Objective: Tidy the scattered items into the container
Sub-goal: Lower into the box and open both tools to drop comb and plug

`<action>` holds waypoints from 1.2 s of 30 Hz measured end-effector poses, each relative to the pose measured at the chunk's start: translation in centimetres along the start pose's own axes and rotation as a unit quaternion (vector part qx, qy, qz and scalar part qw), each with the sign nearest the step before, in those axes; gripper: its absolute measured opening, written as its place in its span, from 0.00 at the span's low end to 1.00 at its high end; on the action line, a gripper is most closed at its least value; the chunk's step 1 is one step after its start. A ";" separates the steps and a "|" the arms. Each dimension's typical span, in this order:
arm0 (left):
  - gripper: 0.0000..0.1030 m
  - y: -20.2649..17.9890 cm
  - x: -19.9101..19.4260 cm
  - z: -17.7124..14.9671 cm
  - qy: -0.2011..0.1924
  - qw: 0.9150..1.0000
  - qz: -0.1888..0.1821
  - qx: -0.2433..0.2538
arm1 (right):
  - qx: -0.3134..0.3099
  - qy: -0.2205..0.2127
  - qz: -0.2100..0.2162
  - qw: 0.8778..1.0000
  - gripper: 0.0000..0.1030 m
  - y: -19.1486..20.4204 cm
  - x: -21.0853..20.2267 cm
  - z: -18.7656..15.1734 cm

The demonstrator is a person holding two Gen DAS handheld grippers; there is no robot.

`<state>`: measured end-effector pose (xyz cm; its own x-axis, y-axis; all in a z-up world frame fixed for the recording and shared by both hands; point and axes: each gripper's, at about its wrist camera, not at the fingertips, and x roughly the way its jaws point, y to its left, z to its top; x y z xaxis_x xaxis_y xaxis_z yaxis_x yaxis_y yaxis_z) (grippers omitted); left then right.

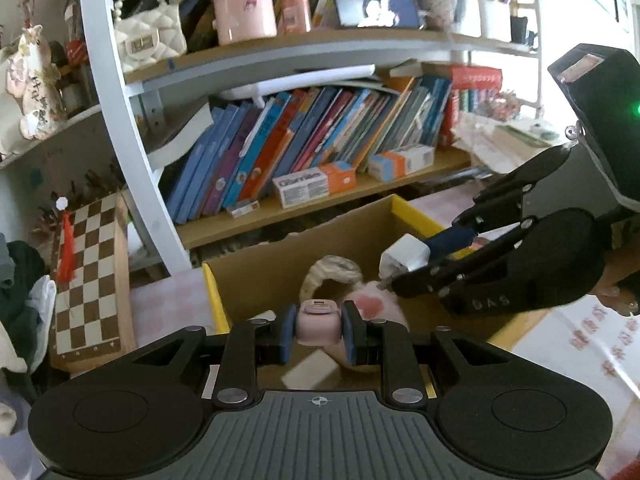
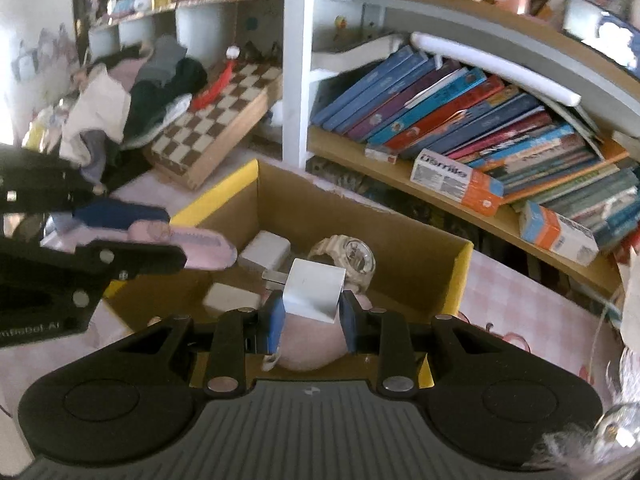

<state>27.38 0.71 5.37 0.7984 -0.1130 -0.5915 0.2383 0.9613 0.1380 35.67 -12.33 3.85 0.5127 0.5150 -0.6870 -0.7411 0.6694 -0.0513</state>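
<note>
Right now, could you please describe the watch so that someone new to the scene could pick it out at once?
Find the open cardboard box with yellow-edged flaps, standing in front of the bookshelf. The watch lies on its floor near the far wall, just beyond the white charger held in the right gripper. It is the only round thing there, pale cream with a clear dial, while its neighbours are plain white blocks.
</note>
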 end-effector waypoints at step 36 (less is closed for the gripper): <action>0.40 1.2 7.2 -1.0 0.088 0.995 0.036 0.004 | -0.092 0.054 0.019 0.994 0.51 0.1 8.6 1.0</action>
<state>32.86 1.26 0.44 0.7044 0.0028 -0.7098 0.1890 0.9632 0.1913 40.42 -7.25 -1.33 0.4408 0.4700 -0.7647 -0.8306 0.5366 -0.1490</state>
